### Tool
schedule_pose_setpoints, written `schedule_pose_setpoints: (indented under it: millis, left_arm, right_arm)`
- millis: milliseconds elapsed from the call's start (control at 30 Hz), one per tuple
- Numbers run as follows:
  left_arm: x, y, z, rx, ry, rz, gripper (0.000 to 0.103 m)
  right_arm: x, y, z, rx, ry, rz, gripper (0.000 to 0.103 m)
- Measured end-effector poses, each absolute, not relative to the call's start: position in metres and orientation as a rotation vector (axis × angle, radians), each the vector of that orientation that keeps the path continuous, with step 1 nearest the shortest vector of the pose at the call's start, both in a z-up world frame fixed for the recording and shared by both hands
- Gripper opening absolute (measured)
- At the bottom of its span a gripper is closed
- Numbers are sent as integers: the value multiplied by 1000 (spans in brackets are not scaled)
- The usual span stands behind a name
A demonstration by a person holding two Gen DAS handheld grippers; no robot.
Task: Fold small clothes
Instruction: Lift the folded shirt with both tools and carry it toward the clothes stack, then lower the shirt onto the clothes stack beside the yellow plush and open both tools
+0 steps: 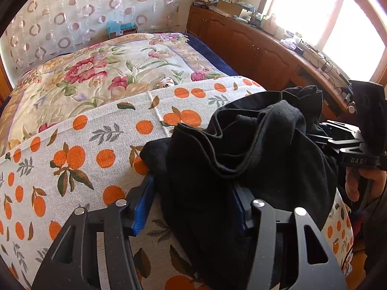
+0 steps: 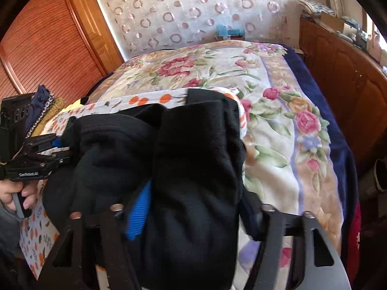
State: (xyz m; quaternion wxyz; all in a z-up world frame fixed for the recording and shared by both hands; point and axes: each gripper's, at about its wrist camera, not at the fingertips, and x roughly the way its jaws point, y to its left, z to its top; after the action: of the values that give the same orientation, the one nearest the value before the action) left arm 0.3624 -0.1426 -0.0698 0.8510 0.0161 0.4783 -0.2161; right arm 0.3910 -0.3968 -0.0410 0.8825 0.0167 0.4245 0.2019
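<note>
A bunched black garment (image 1: 241, 149) hangs between both grippers above the orange-print cloth (image 1: 84, 149) on the bed. My left gripper (image 1: 193, 207) has blue-padded fingers (image 1: 142, 207) set wide apart, with the garment draped over the right one; whether it grips is hidden. My right gripper (image 2: 193, 207) is wrapped in the same garment (image 2: 193, 169), which covers its tips; one blue pad (image 2: 140, 212) shows. The right gripper also shows at the right edge of the left wrist view (image 1: 348, 145), the left gripper at the left edge of the right wrist view (image 2: 46, 154).
A floral quilt (image 1: 108, 72) covers the bed beyond the cloth. A wooden cabinet (image 1: 254, 46) with clutter runs along the right under a bright window. A wooden wardrobe (image 2: 48, 41) stands at the left. Dark clothes (image 2: 43, 106) lie near the left gripper.
</note>
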Motion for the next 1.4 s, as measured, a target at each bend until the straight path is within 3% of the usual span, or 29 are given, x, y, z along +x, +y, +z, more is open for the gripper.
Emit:
schedule_pose_setpoints:
  millis: [67,167,233,300,800,1100,1400]
  left_arm:
    - [363,-142,-69,23,1007,-461,51]
    - [365,-140,-70,-6,1017,-486,35]
    - [367,-137,-69,-43,1024,-509,23]
    - [366,-134,-66,-73,1020,-527,20]
    - [286,-80,34,-130,778,-614,18]
    - [237,36,95,-170,619,-455,18]
    - [207,162,130,-206,525,-229,18]
  right_arm:
    - [390,-393,-40,8,879,426,46]
    - [387,-387,-39,-23,877,428,34]
    - [385,-386,-39,-39,875,430,29]
    - [384,-388,-39,-39,872,431,26]
    - [323,-346,33,-122,631,502,21]
    - [316,-248,82,-202,493,670,21]
    - [340,-88,115,-278,412,863,21]
